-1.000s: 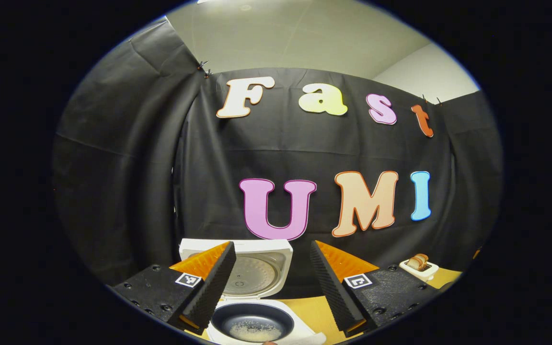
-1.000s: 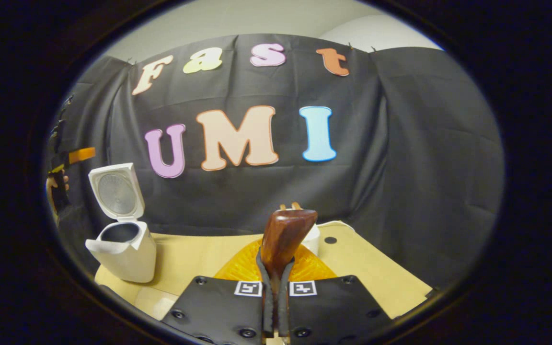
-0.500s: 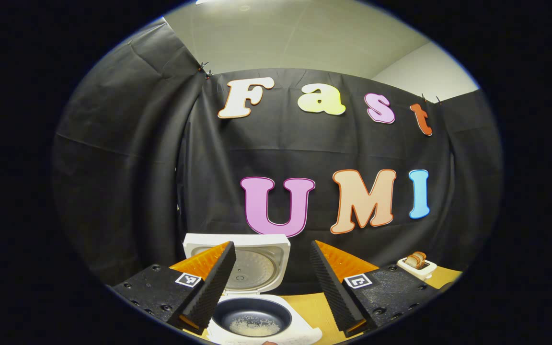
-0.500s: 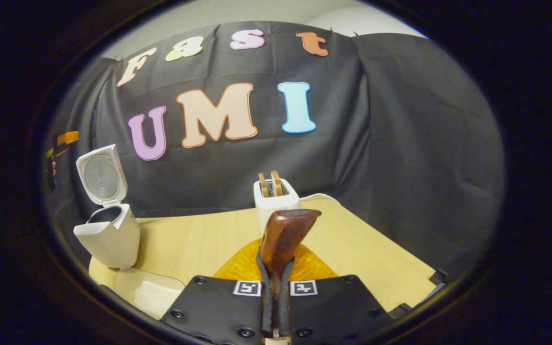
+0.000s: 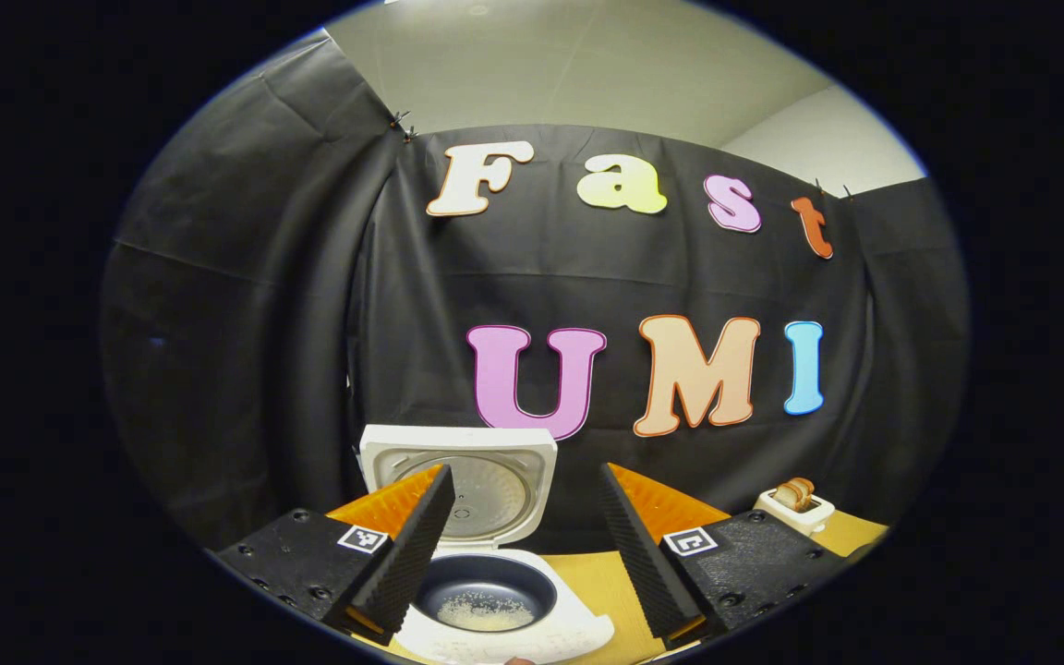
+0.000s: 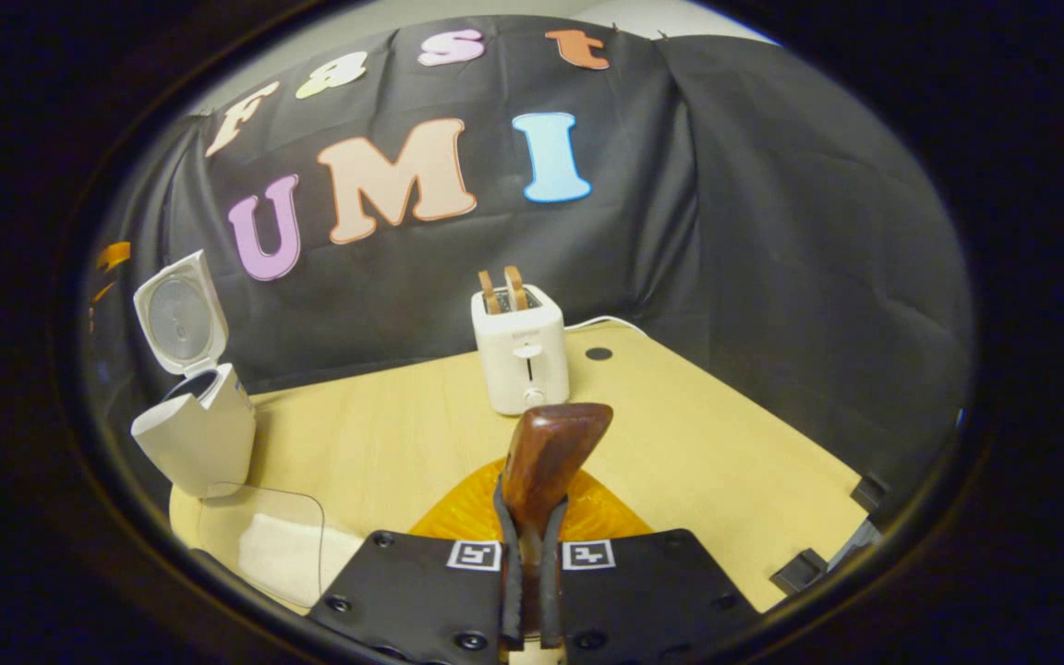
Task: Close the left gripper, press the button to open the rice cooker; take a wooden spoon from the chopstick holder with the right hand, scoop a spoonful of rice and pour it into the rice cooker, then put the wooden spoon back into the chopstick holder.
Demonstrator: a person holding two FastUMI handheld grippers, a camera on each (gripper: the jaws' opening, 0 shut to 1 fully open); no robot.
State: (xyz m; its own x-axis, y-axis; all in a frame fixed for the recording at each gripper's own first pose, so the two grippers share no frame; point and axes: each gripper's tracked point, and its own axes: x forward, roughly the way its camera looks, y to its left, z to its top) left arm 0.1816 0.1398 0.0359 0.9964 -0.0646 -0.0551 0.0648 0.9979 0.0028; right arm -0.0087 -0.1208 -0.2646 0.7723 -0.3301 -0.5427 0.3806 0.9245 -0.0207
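Over the last second the right gripper [image 6: 528,577] had tipped down and away from the cooker [image 6: 195,434]: the toaster [image 6: 523,356], earlier half hidden behind the spoon [image 6: 546,457], now stood clear on the table [image 6: 698,462], far centre. The right gripper's fingers were clamped on the spoon's handle, its dark bowl standing up between them. The left gripper [image 5: 512,554] hung with its fingers spread, holding nothing, above the cooker [image 5: 486,591]; the lid [image 5: 458,480] was up and rice [image 5: 484,611] lay in the pot. So the pour looked done (rice inside, spoon apparently empty), and the return to the holder, which I could not find, probably came next. A clear rice tray [image 6: 264,540] sat near left.
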